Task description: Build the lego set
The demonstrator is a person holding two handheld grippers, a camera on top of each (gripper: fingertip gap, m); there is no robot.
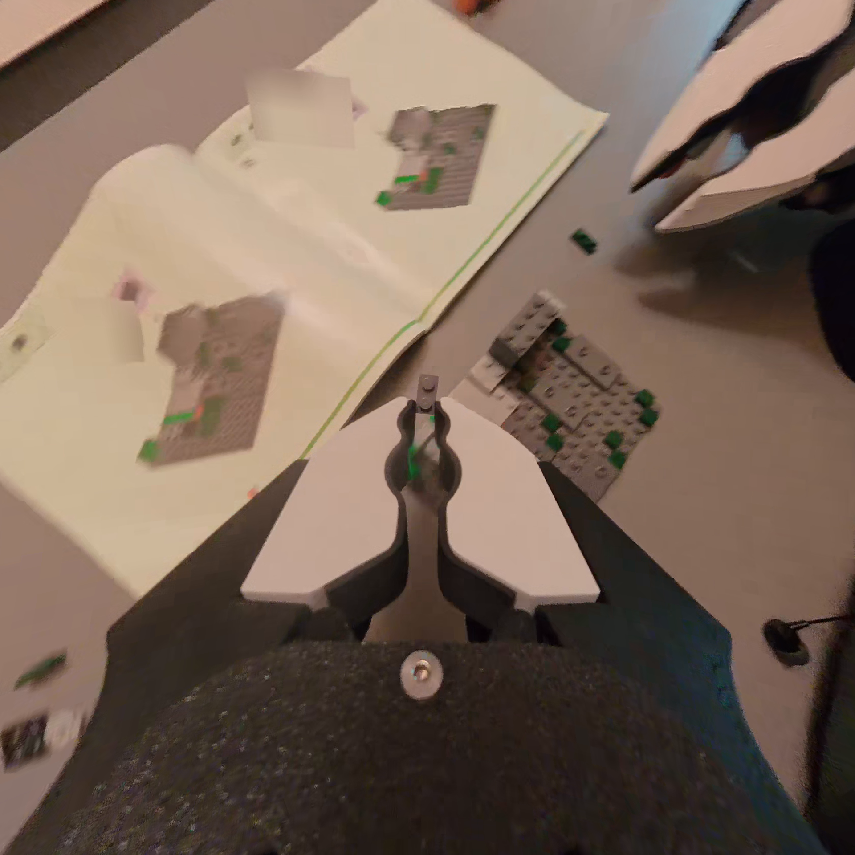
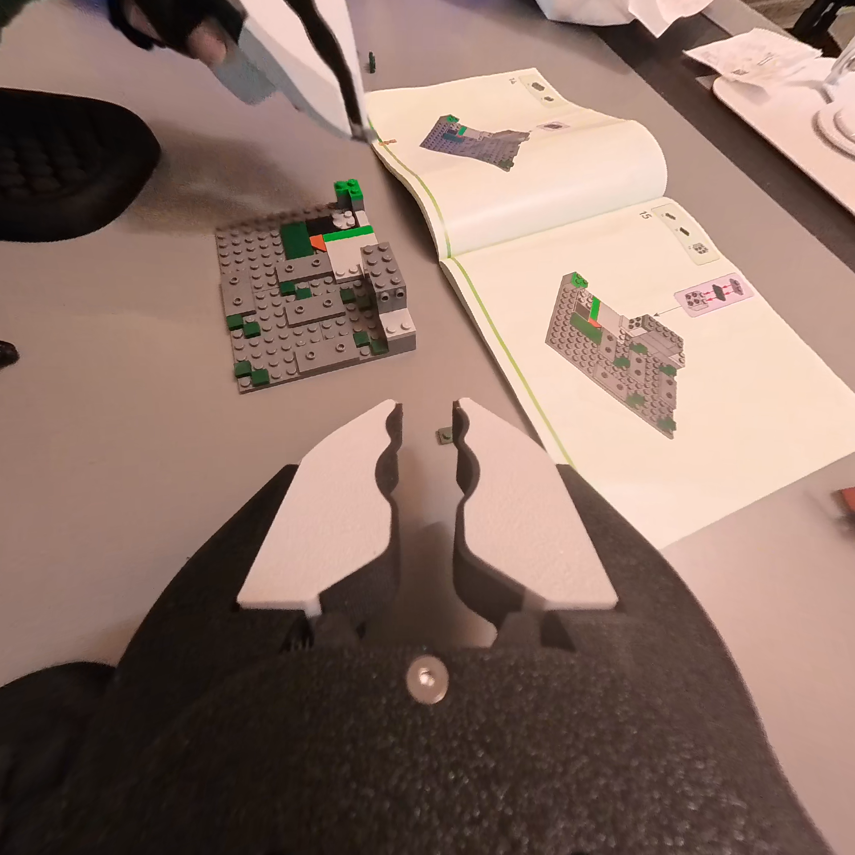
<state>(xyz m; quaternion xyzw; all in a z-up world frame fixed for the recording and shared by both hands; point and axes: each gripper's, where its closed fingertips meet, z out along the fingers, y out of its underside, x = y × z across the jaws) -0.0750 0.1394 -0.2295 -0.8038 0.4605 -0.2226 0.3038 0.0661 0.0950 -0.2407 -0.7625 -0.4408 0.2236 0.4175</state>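
The left gripper [image 1: 424,407] pinched a narrow grey plate [image 1: 426,392] at its tips, just beside the lego build [image 1: 573,407]; the right gripper [image 2: 426,407] stood open, a small grey piece [image 2: 445,435] on the tabletop [image 2: 115,439] between its fingers.

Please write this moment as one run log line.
left gripper: shut on dark grey plate | right gripper: open, empty | build: on table

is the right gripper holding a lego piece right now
No, the right gripper is open and empty; a small grey piece lies on the table by its tip.
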